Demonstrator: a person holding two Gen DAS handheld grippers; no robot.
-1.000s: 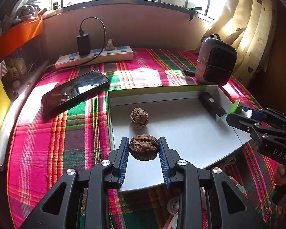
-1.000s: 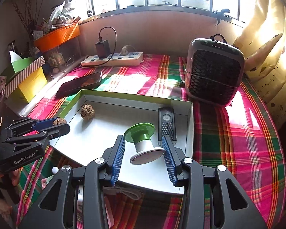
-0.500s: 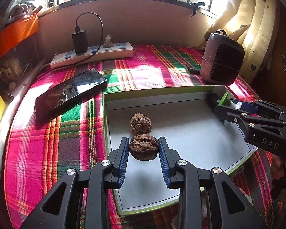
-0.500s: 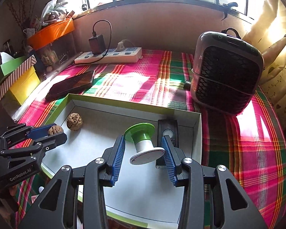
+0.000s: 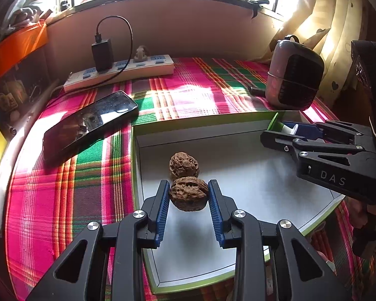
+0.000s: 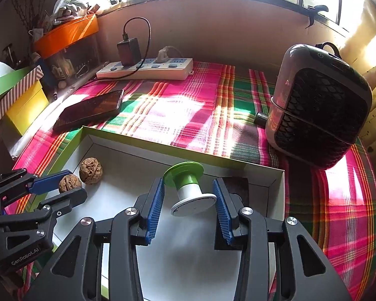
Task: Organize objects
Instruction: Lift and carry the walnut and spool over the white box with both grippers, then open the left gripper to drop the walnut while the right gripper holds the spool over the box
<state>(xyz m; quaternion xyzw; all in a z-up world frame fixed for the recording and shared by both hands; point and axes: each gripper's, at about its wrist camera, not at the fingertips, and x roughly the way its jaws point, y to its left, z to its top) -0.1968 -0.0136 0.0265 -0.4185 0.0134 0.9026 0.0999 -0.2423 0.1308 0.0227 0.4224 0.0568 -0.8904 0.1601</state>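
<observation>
My left gripper (image 5: pixel 188 195) is shut on a brown walnut (image 5: pixel 188 194) and holds it over the left part of the white box with green rim (image 5: pixel 250 175). A second walnut (image 5: pixel 183 161) lies in the box just beyond it. My right gripper (image 6: pixel 189 199) is shut on a green-and-white spool (image 6: pixel 189 188) and holds it over the box's right part. The right gripper shows in the left wrist view (image 5: pixel 283 135). The left gripper shows in the right wrist view (image 6: pixel 60 188). A dark flat object (image 6: pixel 238 185) lies in the box behind the right finger.
A black phone (image 5: pixel 87 123) lies on the plaid cloth left of the box. A power strip (image 5: pixel 120 71) with a charger stands at the back wall. A small heater (image 6: pixel 318 115) stands at the right. Coloured boxes (image 6: pixel 22 100) are at the left edge.
Both grippers moved forward over the box with their objects still held. The held walnut is now close to the second walnut.
</observation>
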